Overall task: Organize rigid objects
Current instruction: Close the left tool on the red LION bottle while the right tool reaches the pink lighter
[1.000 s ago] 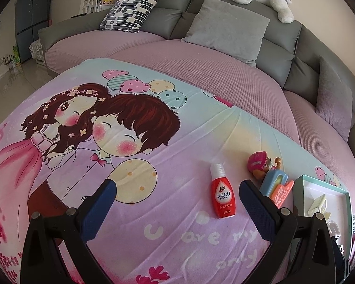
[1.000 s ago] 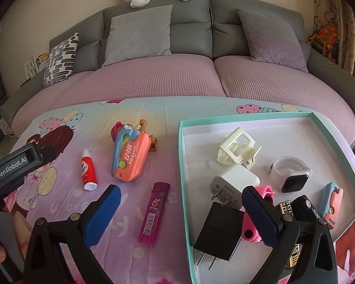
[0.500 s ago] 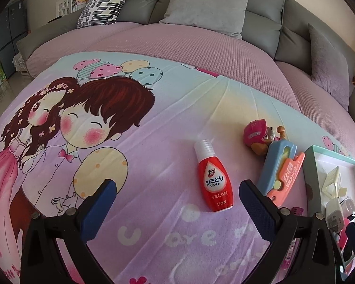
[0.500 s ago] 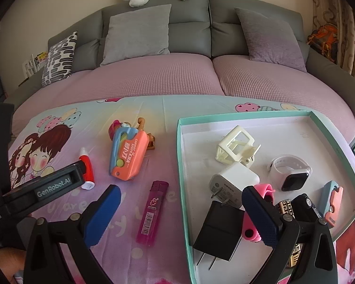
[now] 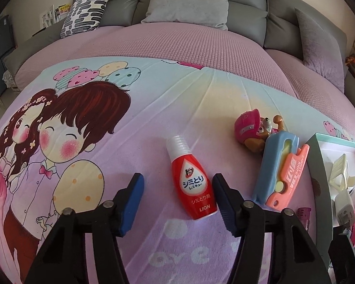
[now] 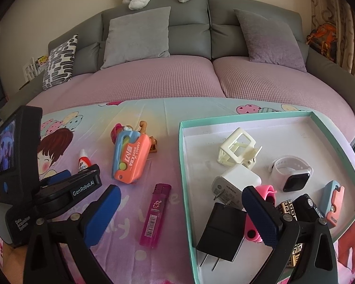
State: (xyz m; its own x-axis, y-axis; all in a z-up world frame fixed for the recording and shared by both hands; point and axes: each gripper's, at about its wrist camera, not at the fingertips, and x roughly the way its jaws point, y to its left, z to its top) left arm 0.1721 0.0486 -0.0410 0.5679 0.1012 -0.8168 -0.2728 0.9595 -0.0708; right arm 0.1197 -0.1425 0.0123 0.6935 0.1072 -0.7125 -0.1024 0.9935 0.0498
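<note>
Left gripper (image 5: 177, 200) jaws closing, small red plastic bottle with clear cap (image 5: 192, 180) between pads, untouched, lying on cartoon-print blanket (image 5: 201, 99). Risk: bottle sits off-centre near right pad, may skid or twist out. Right gripper (image 6: 181, 215) apart, empty.

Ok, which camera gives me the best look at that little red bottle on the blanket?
The left wrist view. The red bottle lies whole and close ahead of the left gripper, label readable, as the jaws close with no pad touching it. In the right wrist view only its cap end shows, small, behind the left gripper's body.
</note>
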